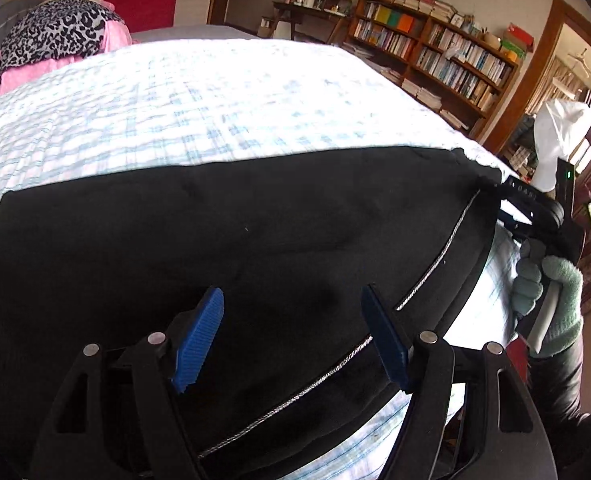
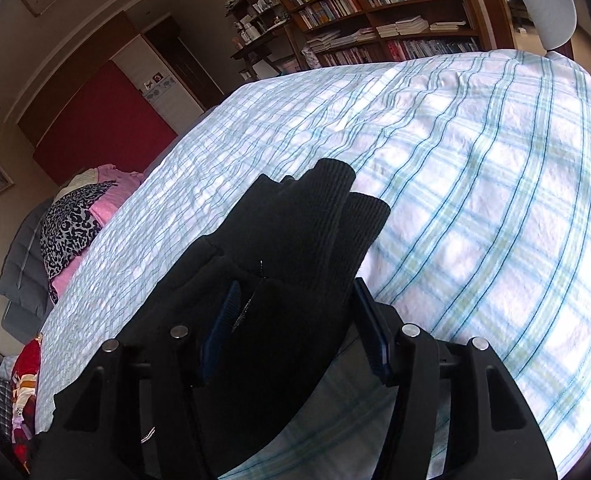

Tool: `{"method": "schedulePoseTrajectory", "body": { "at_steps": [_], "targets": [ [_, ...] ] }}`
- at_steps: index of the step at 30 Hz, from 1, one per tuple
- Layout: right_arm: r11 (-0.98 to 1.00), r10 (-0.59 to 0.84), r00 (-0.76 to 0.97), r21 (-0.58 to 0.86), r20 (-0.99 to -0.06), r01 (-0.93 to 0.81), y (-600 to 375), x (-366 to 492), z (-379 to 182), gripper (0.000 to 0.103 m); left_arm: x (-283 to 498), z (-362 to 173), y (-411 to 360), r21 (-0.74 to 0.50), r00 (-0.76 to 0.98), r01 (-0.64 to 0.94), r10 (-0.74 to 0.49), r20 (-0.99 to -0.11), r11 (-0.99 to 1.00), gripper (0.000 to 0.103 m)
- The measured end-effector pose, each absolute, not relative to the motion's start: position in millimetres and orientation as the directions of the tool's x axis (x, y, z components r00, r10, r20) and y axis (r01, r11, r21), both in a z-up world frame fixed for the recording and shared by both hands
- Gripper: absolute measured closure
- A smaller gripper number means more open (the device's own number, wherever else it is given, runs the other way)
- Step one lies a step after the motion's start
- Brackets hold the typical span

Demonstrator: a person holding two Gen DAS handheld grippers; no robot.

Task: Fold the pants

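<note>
Black pants with a thin silver side stripe lie spread across the plaid bed sheet. My left gripper hovers just over the near part of them, open, its blue pads wide apart with nothing pinched. At the pants' right end a gloved hand holds my right gripper. In the right wrist view the ribbed cuffs of the pants stick out past the right gripper. Bunched black cloth fills the gap between its pads, and it is shut on that cloth.
A pile of leopard-print and pink clothes sits at the far left end of the bed. Bookshelves stand behind it. Bare plaid sheet stretches beyond and to the right of the cuffs. A white cap shows at the right.
</note>
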State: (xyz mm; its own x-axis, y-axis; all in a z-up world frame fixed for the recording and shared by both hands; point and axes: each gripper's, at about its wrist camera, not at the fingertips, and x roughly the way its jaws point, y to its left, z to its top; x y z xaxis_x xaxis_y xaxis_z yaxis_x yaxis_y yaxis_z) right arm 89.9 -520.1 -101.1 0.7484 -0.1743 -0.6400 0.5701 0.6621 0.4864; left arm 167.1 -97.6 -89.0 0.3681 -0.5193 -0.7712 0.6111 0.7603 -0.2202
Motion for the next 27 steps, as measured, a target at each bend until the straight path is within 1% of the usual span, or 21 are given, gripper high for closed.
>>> {"method": "schedulePoseTrajectory", "body": {
  "at_steps": [1, 2, 4, 7, 9, 12, 16, 18, 21, 27],
  "targets": [
    [0.669, -0.176, 0.744, 0.476, -0.644, 0.57, -520.4, 92.5, -100.9, 0.055, 164.4, -94.3, -100.7, -0.198, 0.375, 0.618, -0.507, -0.776, 0.761, 0.03],
    [0.678, -0.177, 0.742, 0.467, -0.646, 0.568, -519.4, 93.6, -100.5, 0.058, 159.9, -97.8, -102.7, -0.168, 0.394, 0.629, -0.498, -0.772, 0.759, 0.028],
    [0.699, -0.183, 0.74, 0.443, -0.647, 0.561, -516.1, 96.9, -98.9, 0.068, 154.1, -99.4, -104.4, -0.129, 0.417, 0.647, -0.49, -0.766, 0.751, 0.027],
    [0.744, -0.212, 0.748, 0.392, -0.629, 0.541, -503.5, 103.2, -89.0, 0.077, 159.0, -96.3, -98.6, -0.173, 0.389, 0.647, -0.515, -0.764, 0.743, 0.027],
    [0.777, -0.237, 0.765, 0.356, -0.598, 0.519, -493.7, 103.0, -78.3, 0.079, 164.3, -91.3, -90.7, -0.213, 0.374, 0.634, -0.536, -0.756, 0.743, 0.027],
    [0.82, -0.255, 0.8, 0.317, -0.543, 0.477, -474.0, 103.7, -56.8, 0.08, 169.7, -83.4, -80.1, -0.231, 0.394, 0.613, -0.546, -0.739, 0.755, 0.027],
    [0.886, -0.242, 0.851, 0.252, -0.467, 0.39, -437.0, 105.3, -27.9, 0.08, 178.4, -75.1, -62.2, -0.271, 0.412, 0.58, -0.564, -0.716, 0.768, 0.027],
    [0.913, -0.216, 0.873, 0.227, -0.436, 0.339, -417.8, 107.8, -14.0, 0.08, 183.3, -72.5, -52.7, -0.301, 0.416, 0.558, -0.574, -0.705, 0.773, 0.027],
    [0.941, -0.169, 0.899, 0.204, -0.404, 0.269, -388.3, 111.7, 2.2, 0.08, 188.2, -66.3, -36.8, -0.313, 0.441, 0.532, -0.573, -0.691, 0.787, 0.027],
    [0.974, -0.071, 0.924, 0.171, -0.376, 0.145, -325.2, 128.4, 20.1, 0.08, 193.6, -60.2, -7.5, -0.338, 0.478, 0.487, -0.569, -0.669, 0.806, 0.027]
  ]
}}
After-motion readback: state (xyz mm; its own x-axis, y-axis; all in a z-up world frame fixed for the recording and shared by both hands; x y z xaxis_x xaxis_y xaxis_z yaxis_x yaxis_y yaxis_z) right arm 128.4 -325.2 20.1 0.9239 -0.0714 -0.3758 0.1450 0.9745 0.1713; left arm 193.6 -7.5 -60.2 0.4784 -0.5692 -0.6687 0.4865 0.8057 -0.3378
